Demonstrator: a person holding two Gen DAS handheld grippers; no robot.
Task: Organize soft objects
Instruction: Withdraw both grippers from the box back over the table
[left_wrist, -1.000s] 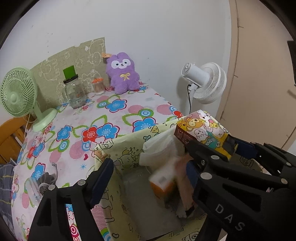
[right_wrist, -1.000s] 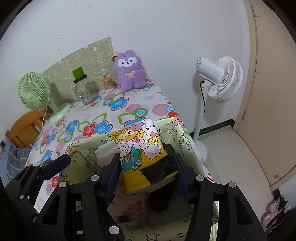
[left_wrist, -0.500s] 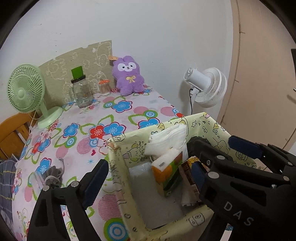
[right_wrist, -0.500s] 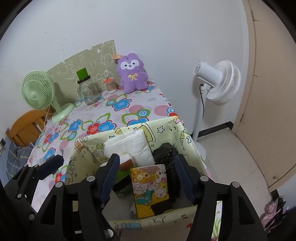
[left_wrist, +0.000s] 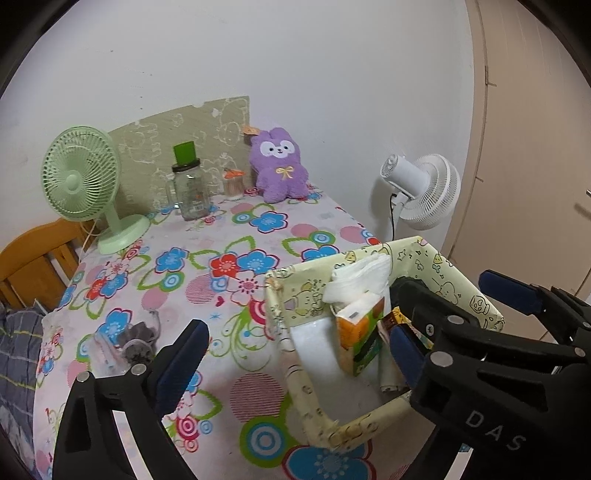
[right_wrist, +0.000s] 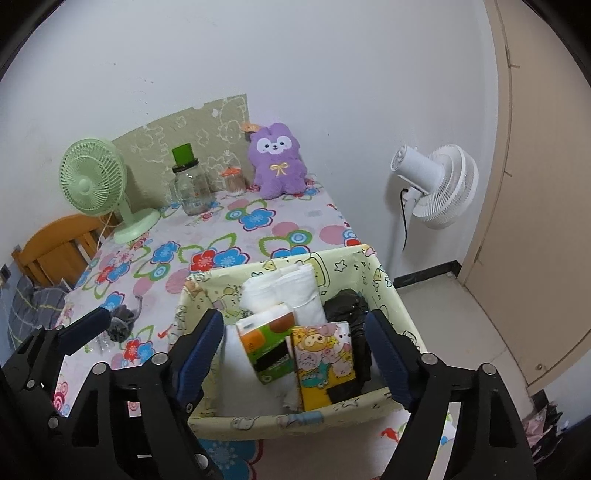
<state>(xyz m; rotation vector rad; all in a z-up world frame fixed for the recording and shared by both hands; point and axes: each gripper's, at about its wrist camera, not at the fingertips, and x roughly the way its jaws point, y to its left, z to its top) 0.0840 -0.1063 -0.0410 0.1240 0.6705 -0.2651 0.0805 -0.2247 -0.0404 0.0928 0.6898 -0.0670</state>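
Green fan (right_wrist: 90, 177), jar (right_wrist: 190, 186) and plush (right_wrist: 277, 162) stand far behind. Cartoon pack (right_wrist: 325, 363) lies in the box (right_wrist: 280, 419), free between right gripper's (right_wrist: 295, 354) just-opened fingers; left gripper (left_wrist: 295, 350) also spread.

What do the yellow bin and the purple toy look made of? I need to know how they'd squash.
Yellow bin: seemingly fabric or coated cloth, matte with printed cartoons; its rim sags and bends unevenly. Purple toy: plush, with fuzzy pile and stitched face, probably stuffed.

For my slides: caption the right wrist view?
Open right gripper above the storage box holding the cartoon tissue pack.
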